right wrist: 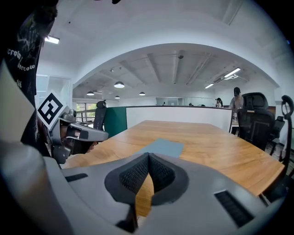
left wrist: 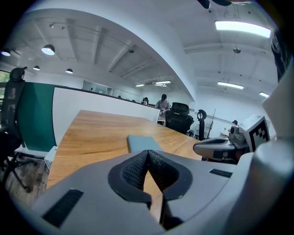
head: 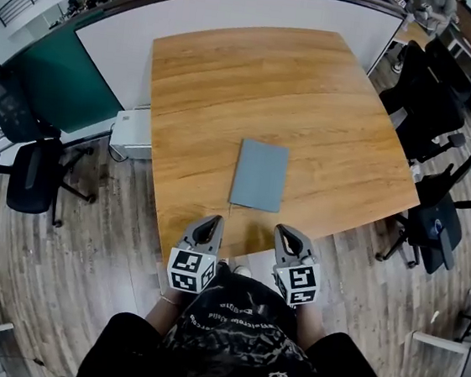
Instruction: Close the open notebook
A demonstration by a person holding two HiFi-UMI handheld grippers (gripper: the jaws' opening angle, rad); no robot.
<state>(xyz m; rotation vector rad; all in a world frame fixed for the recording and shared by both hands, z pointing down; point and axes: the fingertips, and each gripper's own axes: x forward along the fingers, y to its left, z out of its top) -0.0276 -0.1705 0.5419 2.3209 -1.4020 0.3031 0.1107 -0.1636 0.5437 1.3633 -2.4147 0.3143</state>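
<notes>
Office flooring of wood planks surrounds a wide wooden bench (head: 313, 99). Black chairs (head: 33, 173) stand at the left and right of the frame, and a white-and-green partition (head: 107, 51) runs along the bench's far side. The notebook (head: 260, 174) lies low in the centre of the head view, near the bench's front edge. It is a flat grey-blue rectangle, cover up and closed. The left gripper (head: 212, 223) and right gripper (head: 286, 231) sit just below it, not touching, each with jaws pressed together on nothing. In both gripper views the gripper body cuts off the notebook's near end.
</notes>
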